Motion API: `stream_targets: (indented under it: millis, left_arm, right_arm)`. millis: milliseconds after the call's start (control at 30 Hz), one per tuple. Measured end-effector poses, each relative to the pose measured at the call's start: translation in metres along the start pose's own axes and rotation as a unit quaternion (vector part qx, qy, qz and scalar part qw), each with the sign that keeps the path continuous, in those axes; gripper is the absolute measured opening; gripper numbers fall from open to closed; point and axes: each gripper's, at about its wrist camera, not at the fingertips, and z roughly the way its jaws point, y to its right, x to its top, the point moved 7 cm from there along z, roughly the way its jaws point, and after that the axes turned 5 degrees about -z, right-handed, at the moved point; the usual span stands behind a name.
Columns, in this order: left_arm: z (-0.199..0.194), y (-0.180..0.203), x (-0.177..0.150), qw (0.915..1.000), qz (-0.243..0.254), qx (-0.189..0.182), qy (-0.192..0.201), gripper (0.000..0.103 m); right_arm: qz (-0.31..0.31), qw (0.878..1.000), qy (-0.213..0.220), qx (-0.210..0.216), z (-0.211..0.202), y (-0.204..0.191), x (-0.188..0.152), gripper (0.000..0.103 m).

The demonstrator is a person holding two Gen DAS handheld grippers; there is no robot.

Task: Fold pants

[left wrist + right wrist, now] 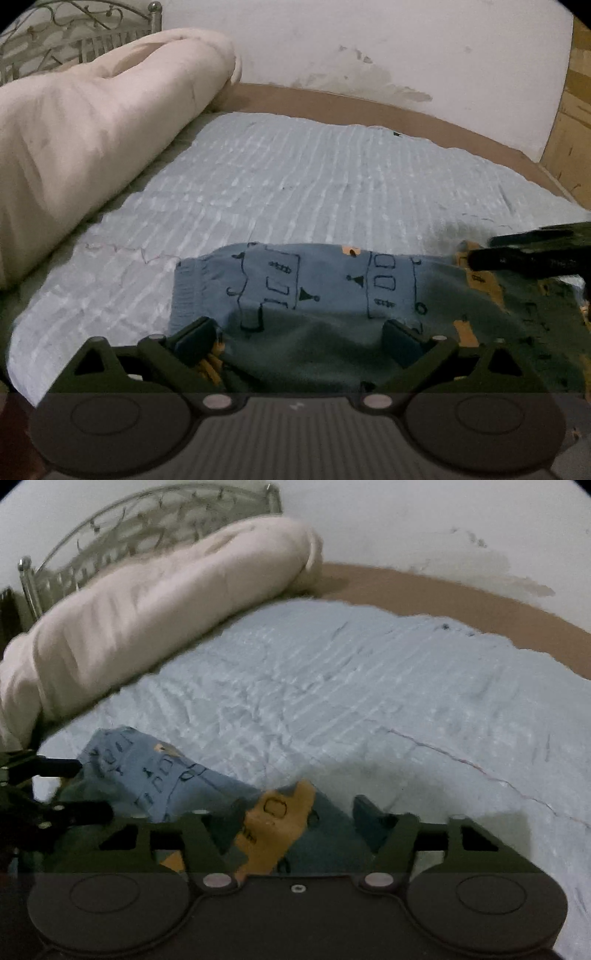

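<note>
**Pants bunched at near edge of bed, both grippers over them**

Bed covered with a pale blue ribbed sheet [295, 177]; a brown border runs along its far side below a stained white wall [369, 44]. A rolled cream blanket [92, 125] lies along the left side, with a metal headboard [122, 528] behind it.

The pants [325, 295], blue knit with dark line drawings and orange patches, lie in a rumpled heap at the near edge of the sheet. A ribbed cuff or waistband shows at their left end in the left wrist view. The nearer part of the cloth sits in shadow.

Left gripper [301, 339]: jaws spread wide, one finger at each side of the cloth. The pants run between and under the fingers, but the pads do not press together on them; released. Orange threads or fringe show just beside the left finger.

Right gripper [299, 821]: jaws stand partly apart, with an orange patch and blue cloth lying between them. The left finger lies against the fabric; the right finger stands clear of it over the sheet. No pinch visible, so reads as released. Picture is blurred.

Each gripper shows at the edge of the other's view, near one another over the same heap.
</note>
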Motion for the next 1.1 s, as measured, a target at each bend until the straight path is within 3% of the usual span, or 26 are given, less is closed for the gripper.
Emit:
stream_targets:
  millis: [67, 100, 367, 400, 467, 533, 700, 900, 1100]
  left_arm:
    - [-0.003, -0.002, -0.003, 0.9999, 0.014, 0.003, 0.002, 0.1]
    - [-0.003, -0.002, -0.004, 0.9998, 0.02, 0.005, 0.003, 0.1]
    - [0.003, 0.0, -0.003, 0.9997, 0.021, 0.009, 0.002, 0.1]
    - [0.001, 0.001, -0.001, 0.9997, 0.02, 0.011, 0.004, 0.1]
    - [-0.002, 0.004, 0.003, 0.9998, 0.014, 0.011, 0.008, 0.1]
    - [-0.007, 0.009, 0.008, 0.9998, 0.008, 0.003, 0.016, 0.102]
    - [-0.013, 0.049, 0.005, 0.9985, 0.037, -0.032, 0.025, 0.103]
    - [0.001, 0.086, -0.016, 0.9964, 0.076, -0.038, -0.003, 0.103]
    - [0.007, 0.092, -0.029, 0.9953, 0.096, -0.012, -0.01, 0.103]
  right_arm:
    - [0.004, 1.0, -0.014, 0.003, 0.009, 0.003, 0.003, 0.025]
    - [0.006, 1.0, -0.023, -0.001, 0.014, 0.006, 0.003, 0.005]
    - [0.003, 0.999, -0.016, -0.047, 0.025, 0.013, 0.002, 0.006]
    - [0.006, 0.999, -0.014, -0.05, 0.025, 0.014, 0.002, 0.008]
    - [0.014, 0.998, -0.001, -0.06, 0.017, 0.015, 0.003, 0.024]
    - [0.023, 0.996, 0.018, -0.08, 0.001, 0.016, 0.0, 0.046]
    - [0.038, 0.993, 0.035, -0.11, -0.053, 0.008, -0.043, 0.083]
    - [0.089, 0.984, 0.009, -0.156, -0.11, 0.028, -0.126, 0.094]
    - [0.137, 0.965, 0.014, -0.225, -0.171, 0.078, -0.176, 0.099]
